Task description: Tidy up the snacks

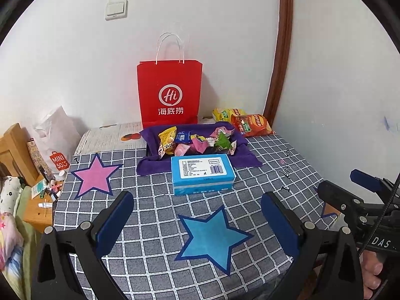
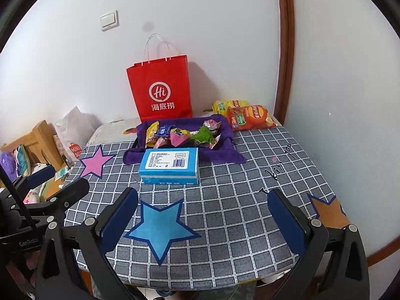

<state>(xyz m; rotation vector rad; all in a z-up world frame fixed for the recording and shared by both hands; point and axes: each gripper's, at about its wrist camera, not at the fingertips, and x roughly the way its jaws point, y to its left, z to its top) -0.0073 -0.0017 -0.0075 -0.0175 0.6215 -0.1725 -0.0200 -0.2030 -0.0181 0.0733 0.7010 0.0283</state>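
Several small wrapped snacks lie heaped in a tray lined with a purple cloth at the back of the table. A blue box stands just in front of the tray. An orange chip bag and a yellow one lie at the back right. My left gripper hangs open over the near table edge with nothing in it. My right gripper is open and empty too, level with the left.
A red paper bag stands against the wall behind the tray. The table wears a grey checked cloth with star patches. A white shopping bag, a wooden bedside unit and bedding sit left. A wall closes the right.
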